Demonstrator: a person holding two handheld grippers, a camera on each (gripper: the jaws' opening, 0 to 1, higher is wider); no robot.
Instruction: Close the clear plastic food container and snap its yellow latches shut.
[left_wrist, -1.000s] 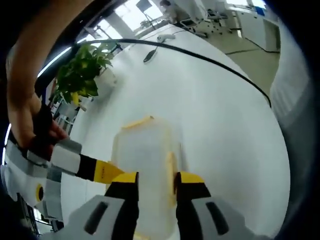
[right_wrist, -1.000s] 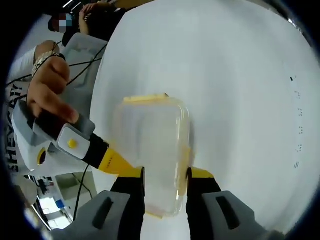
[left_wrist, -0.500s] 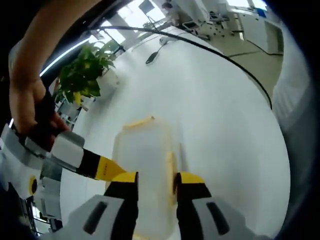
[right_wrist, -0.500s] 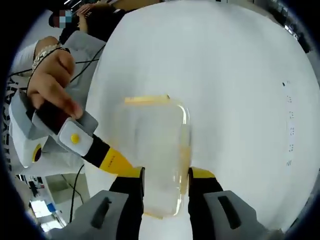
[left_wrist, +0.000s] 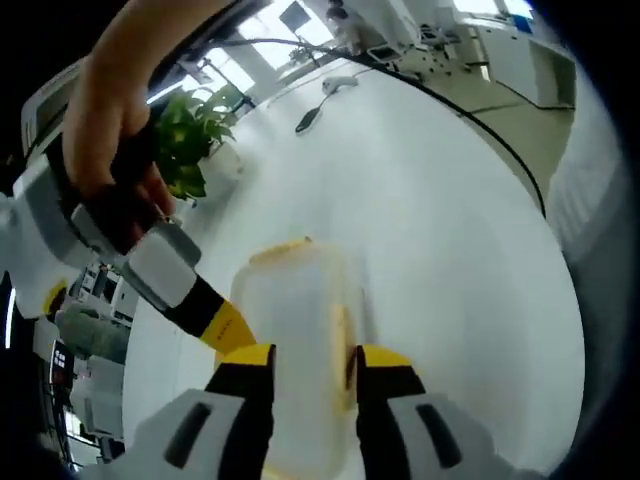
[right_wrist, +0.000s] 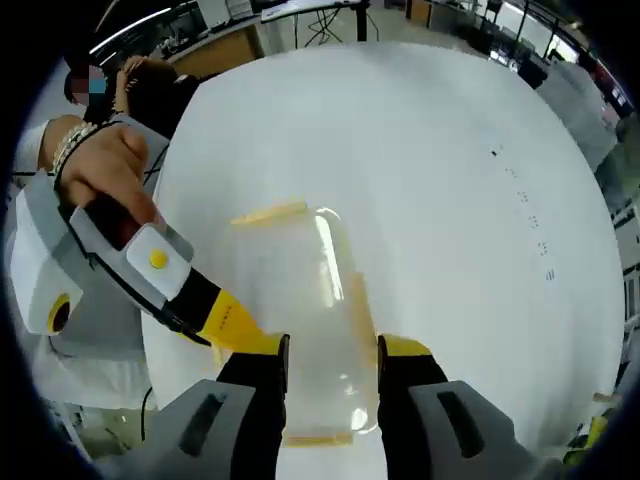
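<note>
Container (left_wrist: 297, 340) clear, unlabelled, clamped between left gripper (left_wrist: 310, 362) and right gripper (right_wrist: 330, 350) jaws

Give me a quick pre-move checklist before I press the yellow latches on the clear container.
1. Lid seated on the clear container: cannot tell; the plastic is too transparent.
2. Far yellow latch in sight: ok; snapped or not, cannot tell.
3. Side yellow latch reachable: ok, it runs just inside the left hand-held gripper.
4. Right hand-held gripper placement: ok, jaws straddle the container's near end; contact cannot tell.
5. Container resting flat on the white table: cannot tell.
6. The two hand-held grippers clear of each other: not ok, they crowd the same end of the container.
</note>
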